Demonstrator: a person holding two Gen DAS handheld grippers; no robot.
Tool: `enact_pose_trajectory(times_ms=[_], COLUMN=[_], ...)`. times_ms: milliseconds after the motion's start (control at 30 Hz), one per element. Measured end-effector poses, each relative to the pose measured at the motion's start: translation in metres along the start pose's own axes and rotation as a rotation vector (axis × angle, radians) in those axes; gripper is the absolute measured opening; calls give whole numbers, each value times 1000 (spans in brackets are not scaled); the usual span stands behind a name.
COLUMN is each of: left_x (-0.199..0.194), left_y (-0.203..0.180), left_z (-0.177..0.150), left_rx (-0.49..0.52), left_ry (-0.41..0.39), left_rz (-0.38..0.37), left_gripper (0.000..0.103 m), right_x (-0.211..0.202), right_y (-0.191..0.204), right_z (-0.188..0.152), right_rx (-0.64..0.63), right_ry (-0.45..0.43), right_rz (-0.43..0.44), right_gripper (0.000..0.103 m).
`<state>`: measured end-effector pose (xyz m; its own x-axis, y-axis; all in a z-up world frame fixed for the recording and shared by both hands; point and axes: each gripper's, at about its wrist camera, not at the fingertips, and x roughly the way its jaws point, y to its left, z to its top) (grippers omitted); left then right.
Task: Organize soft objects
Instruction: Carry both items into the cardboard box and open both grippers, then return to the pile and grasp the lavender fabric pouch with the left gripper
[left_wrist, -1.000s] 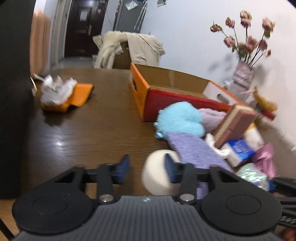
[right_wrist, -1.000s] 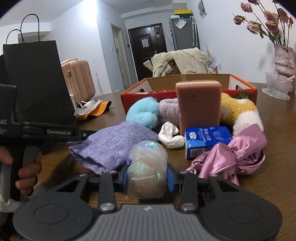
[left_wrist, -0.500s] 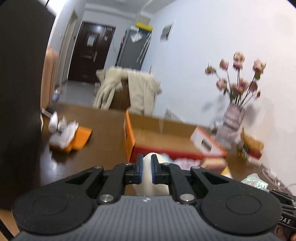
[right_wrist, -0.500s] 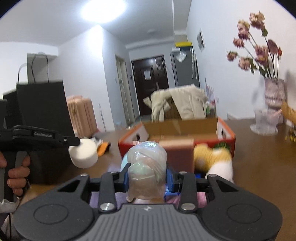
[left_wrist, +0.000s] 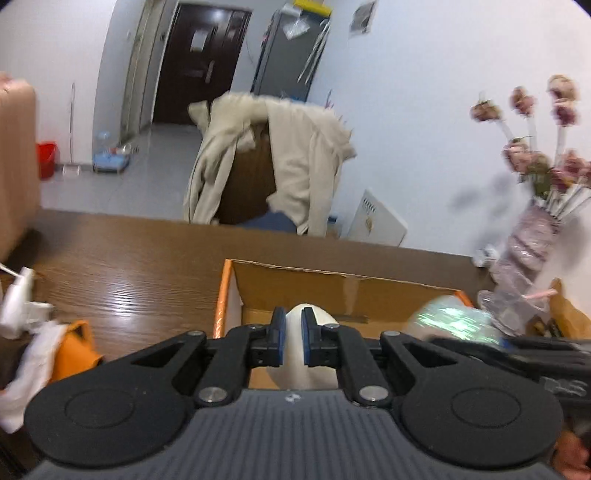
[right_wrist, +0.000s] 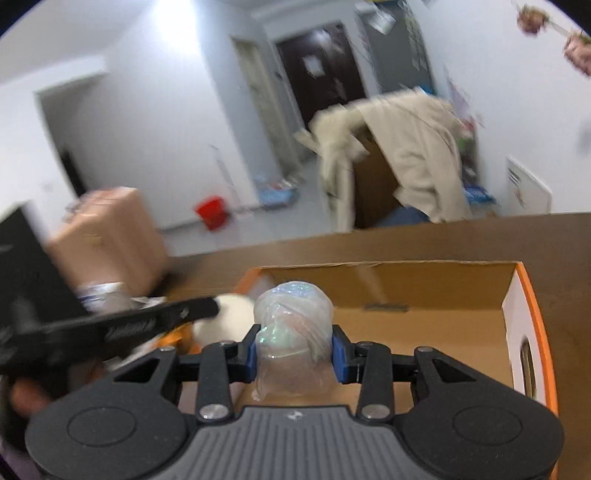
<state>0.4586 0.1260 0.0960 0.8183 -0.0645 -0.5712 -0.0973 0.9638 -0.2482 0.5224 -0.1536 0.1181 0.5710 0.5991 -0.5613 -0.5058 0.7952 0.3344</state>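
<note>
A round white foam puff (left_wrist: 312, 347), squeezed narrow between blue gripper pads, hangs above the near left corner of an open orange-edged cardboard box (right_wrist: 436, 291). Beside it, a crinkled iridescent plastic-wrapped bundle (right_wrist: 293, 339), also clamped, hovers over the box's bare brown floor.
</note>
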Motion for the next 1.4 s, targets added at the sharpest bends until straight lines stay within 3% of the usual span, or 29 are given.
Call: enact_pose_trajectory(times_ms=[133,167,233,300,367,567,767,967,1100,1200,1400], left_x=[52,56,59,53,44,-6,-82,-173,-225,-255,-292], left_y=[3,5,12,19,24,11,-13,-47,-55,-56,-39], left_z=[11,12,14,13,13,15,-1,-44,-84,-124,-217], left_rx=[32,40,20,8,12,58,95,223,240,255,226], left_ry=[68,75,66,42,26,-47,-122,-249,-334,-388,-423], left_rz=[62,69,57,40,34,41,53,24,32,34,24], left_gripper=[12,17,31,35,36,46,50,73,77,88,93], right_x=[83,93,107,110,104,58,-37,-147,-208,-236,-268], right_y=[-23,-23,-24,-20,-17,-12,5,26,44,57,78], right_z=[25,23,25,26,28,42,33,-16,-70,-117,-218], right_rx=[27,40,45,40,36,17,-65,-110,-134,-172,-201], right_ry=[129,142,158,150,118,31,-84,-221,-314,-381,-500], right_rz=[-58,-60,-49,-36,-44,-72,-143,-165,-169,-192,-312], right_gripper=[38,41,50,70,75,76,80,86,89,94,102])
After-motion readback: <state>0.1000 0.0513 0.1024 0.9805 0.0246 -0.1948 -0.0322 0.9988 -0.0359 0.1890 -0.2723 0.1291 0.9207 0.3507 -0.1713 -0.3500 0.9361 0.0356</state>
